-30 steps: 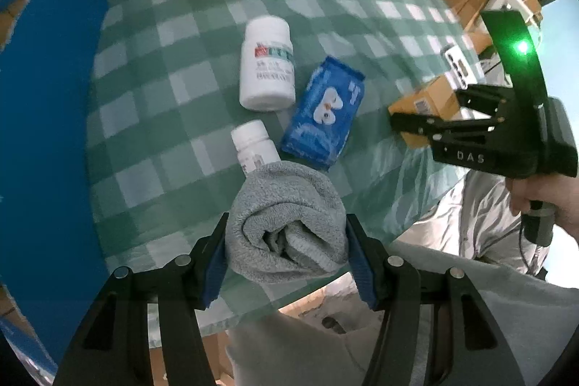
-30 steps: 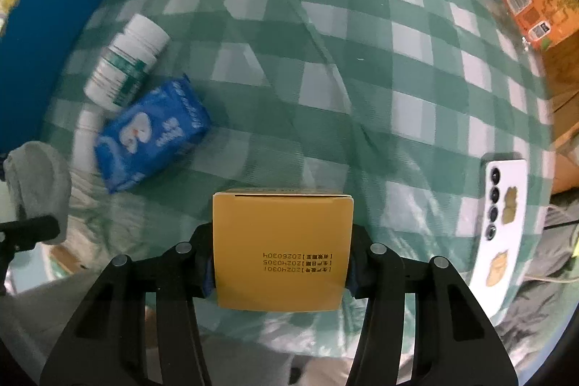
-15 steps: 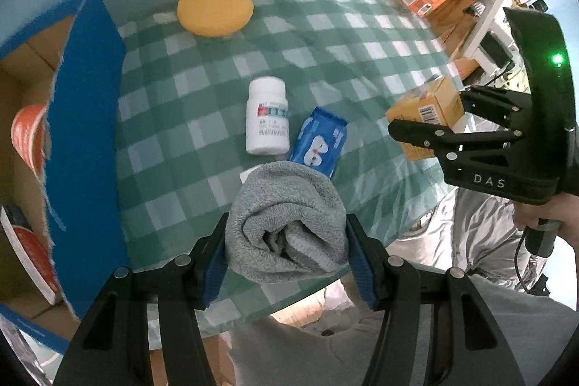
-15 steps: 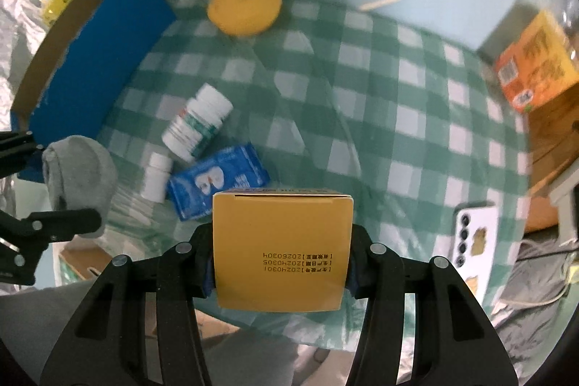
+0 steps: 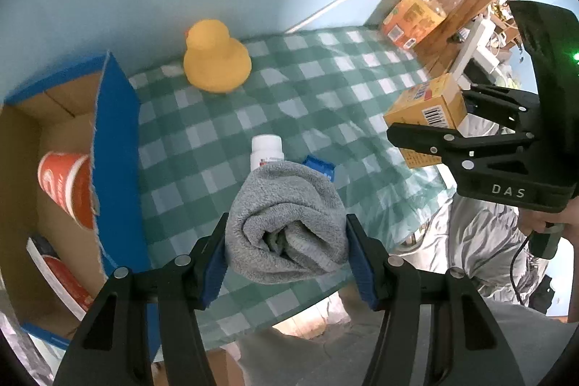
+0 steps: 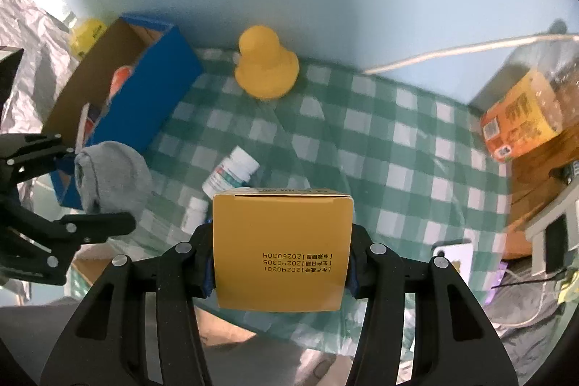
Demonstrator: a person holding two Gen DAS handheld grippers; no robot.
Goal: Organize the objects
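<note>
Hovering above the near edge of the checked tablecloth, the left gripper is clamping a rolled grey sock between its blue pads, the roll's open end facing the camera; the right gripper is likewise pinching a yellow carton squarely between its jaws, printed date codes showing on the near face; in the left wrist view the right gripper is sitting off to the right at the table's edge, a hand gripping its handle from below, the carton pointing in over the cloth; in the right wrist view the sock is hanging at the left, just beside the near corner of the blue cardboard box; the box is standing open at the left end of the table with a red cup lying inside; a yellow rubber duck is sitting at the far edge by the wall; a white pill bottle is lying on its side mid-table, a smaller white bottle just beside it, both beyond the two held things.
</note>
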